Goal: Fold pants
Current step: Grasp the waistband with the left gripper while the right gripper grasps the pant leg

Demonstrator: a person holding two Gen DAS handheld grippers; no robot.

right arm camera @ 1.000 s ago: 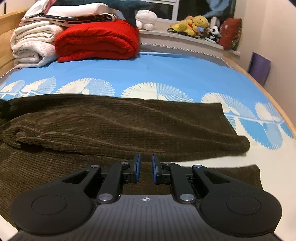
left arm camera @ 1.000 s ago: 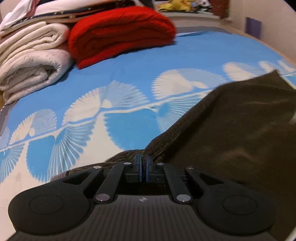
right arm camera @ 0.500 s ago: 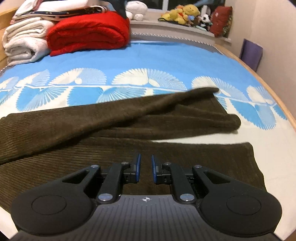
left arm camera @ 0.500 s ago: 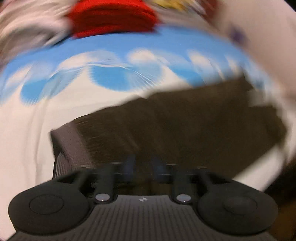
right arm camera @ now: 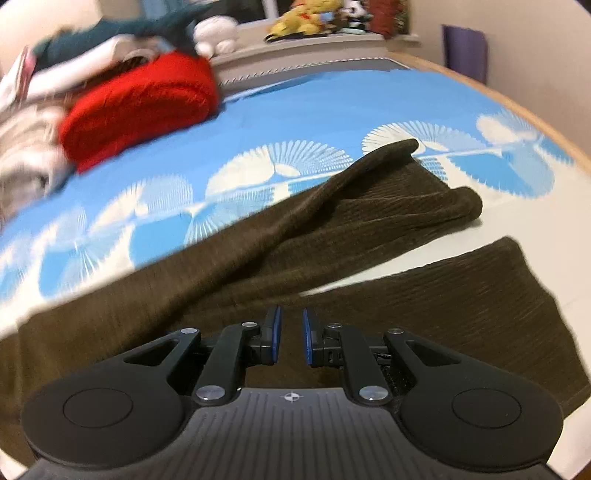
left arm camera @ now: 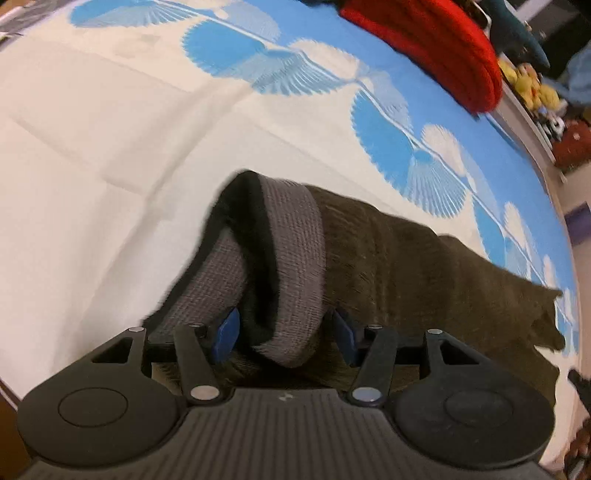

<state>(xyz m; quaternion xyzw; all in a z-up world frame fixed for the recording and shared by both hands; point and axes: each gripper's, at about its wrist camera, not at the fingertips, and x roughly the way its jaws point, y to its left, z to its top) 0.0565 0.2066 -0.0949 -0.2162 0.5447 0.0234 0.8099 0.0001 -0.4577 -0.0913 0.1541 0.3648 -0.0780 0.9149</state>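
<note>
Dark brown corduroy pants [right arm camera: 332, 236] lie spread on the bed. In the left wrist view the grey ribbed waistband [left arm camera: 291, 266] is bunched up and folded over between my fingers. My left gripper [left arm camera: 284, 332] is open wide, with the waistband loose between the blue pads [left arm camera: 226, 332]. In the right wrist view two legs run to the right: a far leg with its hem [right arm camera: 458, 203] and a near leg [right arm camera: 480, 295]. My right gripper [right arm camera: 291, 336] hovers low over the near leg with a narrow gap between the pads and nothing in it.
A folded red blanket [right arm camera: 140, 107] and white bedding [right arm camera: 26, 158] are stacked at the head of the blue and white sheet [right arm camera: 332, 110]. Stuffed toys [right arm camera: 306, 18] line the window ledge. The wooden bed edge [right arm camera: 517, 107] curves at the right.
My left gripper has opened, let go of the pants and swung over to the waistband. My right gripper has kept its narrow gap and shifted left over the near leg.
</note>
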